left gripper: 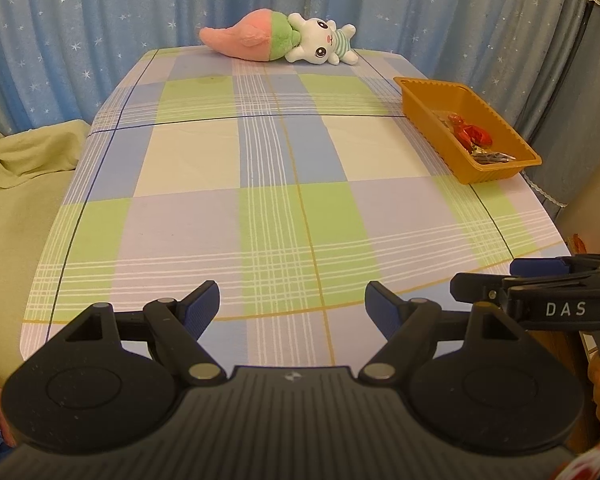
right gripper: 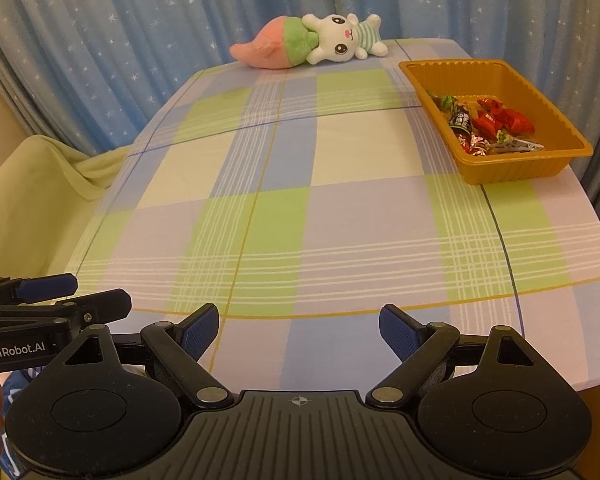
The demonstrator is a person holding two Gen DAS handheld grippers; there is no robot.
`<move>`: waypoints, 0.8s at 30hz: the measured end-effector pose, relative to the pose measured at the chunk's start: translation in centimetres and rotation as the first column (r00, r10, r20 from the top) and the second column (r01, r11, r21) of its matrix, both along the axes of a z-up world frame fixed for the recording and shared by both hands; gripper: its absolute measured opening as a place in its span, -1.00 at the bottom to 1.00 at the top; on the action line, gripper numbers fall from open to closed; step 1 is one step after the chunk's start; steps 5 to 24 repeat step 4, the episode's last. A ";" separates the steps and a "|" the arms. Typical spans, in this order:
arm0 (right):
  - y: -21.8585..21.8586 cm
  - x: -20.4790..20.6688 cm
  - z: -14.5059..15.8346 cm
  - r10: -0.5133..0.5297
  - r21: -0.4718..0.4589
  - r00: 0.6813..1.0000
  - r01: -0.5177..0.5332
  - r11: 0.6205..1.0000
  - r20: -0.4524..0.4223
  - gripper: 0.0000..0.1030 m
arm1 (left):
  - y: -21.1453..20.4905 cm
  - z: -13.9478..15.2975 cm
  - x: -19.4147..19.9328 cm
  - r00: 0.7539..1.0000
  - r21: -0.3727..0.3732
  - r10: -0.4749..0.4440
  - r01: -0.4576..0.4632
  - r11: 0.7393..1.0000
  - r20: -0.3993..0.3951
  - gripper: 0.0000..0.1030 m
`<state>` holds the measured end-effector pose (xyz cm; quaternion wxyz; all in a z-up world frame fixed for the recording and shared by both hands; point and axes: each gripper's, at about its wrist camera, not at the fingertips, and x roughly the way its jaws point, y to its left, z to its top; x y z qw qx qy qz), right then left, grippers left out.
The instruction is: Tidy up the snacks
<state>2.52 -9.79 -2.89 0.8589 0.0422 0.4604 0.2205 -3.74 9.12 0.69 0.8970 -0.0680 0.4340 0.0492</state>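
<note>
An orange plastic tray (right gripper: 512,168) sits at the table's right edge, toward the back, and holds several wrapped snacks (right gripper: 496,124), red ones among them. The left wrist view shows the same tray (left gripper: 428,92) and its snacks (left gripper: 474,134). My left gripper (left gripper: 293,304) hovers open over the table's near edge with nothing between its blue pads. My right gripper (right gripper: 299,330) is open too and empty, over the near edge. Each gripper's side shows in the other's view: the right gripper (left gripper: 540,288) and the left gripper (right gripper: 48,300).
A checked cloth covers the table (right gripper: 340,220). A plush rabbit with a pink carrot (right gripper: 312,42) lies at the far edge. A starry blue curtain (left gripper: 100,20) hangs behind. A pale green cloth (left gripper: 12,184) drapes something left of the table.
</note>
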 end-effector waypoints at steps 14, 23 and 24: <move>0.2 -0.1 -0.1 -0.002 -0.003 1.000 0.002 1.000 -0.001 0.69 | 0.3 -0.1 -0.1 1.000 -0.011 -0.005 0.005 1.000 -0.003 0.53; 0.2 -0.1 -0.1 -0.002 -0.003 1.000 0.002 1.000 -0.001 0.69 | 0.3 -0.1 -0.1 1.000 -0.011 -0.005 0.005 1.000 -0.003 0.53; 0.2 -0.1 -0.1 -0.002 -0.003 1.000 0.002 1.000 -0.001 0.69 | 0.3 -0.1 -0.1 1.000 -0.011 -0.005 0.005 1.000 -0.003 0.53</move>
